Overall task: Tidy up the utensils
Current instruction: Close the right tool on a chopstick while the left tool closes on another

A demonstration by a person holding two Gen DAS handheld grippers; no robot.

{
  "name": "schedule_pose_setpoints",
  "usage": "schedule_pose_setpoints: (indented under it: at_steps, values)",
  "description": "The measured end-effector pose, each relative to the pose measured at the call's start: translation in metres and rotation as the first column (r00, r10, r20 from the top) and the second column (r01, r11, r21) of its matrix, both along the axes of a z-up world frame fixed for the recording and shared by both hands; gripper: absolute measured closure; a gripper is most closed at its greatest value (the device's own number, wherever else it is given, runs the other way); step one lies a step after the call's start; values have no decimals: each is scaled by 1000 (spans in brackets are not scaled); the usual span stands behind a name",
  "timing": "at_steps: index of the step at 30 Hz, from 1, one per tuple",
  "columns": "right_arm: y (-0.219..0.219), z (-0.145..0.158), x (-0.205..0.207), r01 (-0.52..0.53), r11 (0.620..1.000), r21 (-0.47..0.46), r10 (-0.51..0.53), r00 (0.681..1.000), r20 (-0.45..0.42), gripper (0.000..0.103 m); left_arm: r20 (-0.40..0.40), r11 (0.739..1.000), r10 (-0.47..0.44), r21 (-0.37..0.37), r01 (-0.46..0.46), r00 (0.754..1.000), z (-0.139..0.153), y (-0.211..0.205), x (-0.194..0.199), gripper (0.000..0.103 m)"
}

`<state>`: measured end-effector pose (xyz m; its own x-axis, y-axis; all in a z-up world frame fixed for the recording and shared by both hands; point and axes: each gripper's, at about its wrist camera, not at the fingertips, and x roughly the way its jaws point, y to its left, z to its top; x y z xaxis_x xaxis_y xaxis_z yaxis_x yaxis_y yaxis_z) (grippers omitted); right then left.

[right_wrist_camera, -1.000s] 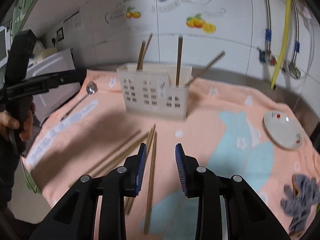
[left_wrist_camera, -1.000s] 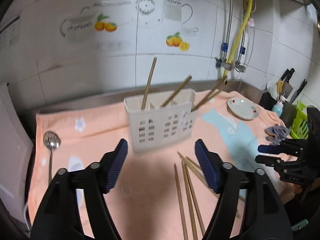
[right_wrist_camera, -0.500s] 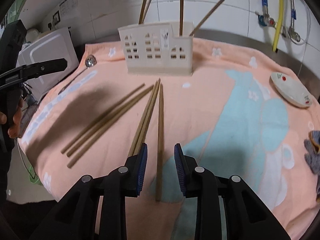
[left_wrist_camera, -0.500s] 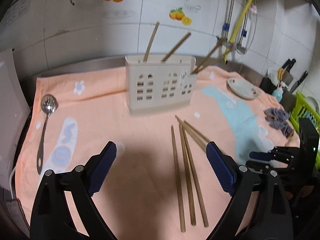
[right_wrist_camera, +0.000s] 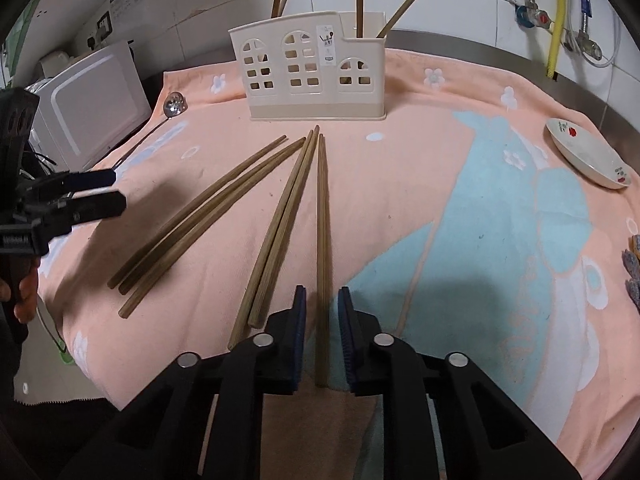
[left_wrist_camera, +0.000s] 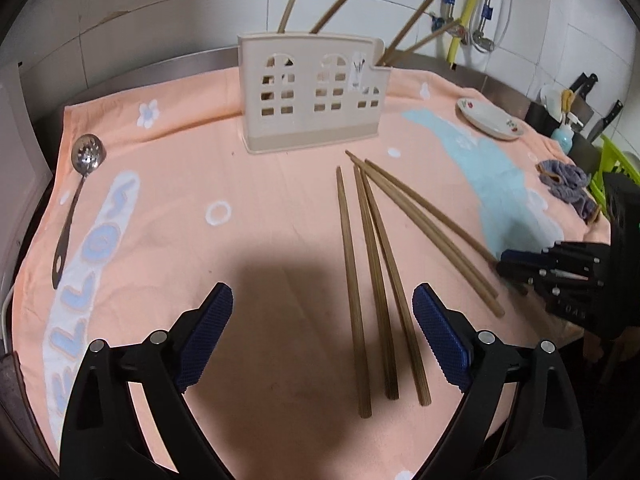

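Note:
Several wooden chopsticks lie loose on the peach towel, in front of a cream utensil holder that has several chopsticks standing in it. My left gripper is wide open above the near ends of three of them. In the right wrist view the loose chopsticks fan out, and the rightmost chopstick runs between the pads of my right gripper, which is narrowly open around its near end. The holder stands behind. A slotted metal spoon lies at the towel's left edge.
A small white plate sits at the towel's right side, and a grey cloth lies near its right edge. A white appliance stands left of the towel. Knives and a green rack are at the far right.
Both grippers have drawn back toward the towel's near edge and lowered. The right gripper now straddles the near end of the rightmost chopstick. The left gripper stays wide open.

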<state>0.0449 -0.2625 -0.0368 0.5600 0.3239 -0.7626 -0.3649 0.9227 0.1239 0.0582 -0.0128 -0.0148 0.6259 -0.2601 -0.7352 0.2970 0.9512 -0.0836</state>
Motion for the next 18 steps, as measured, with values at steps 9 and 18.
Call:
schedule_pose_setpoints:
  at_steps: [9, 18]
  values:
    - [2, -3, -1, -4, 1000, -20, 4, 1000, 9, 94, -23, 999, -17, 38, 18, 1000, -13, -11, -6, 21]
    - [3, -4, -2, -3, 1000, -18, 3, 1000, 6, 94, -78, 999, -15, 34, 17, 997, -24, -15, 1, 61]
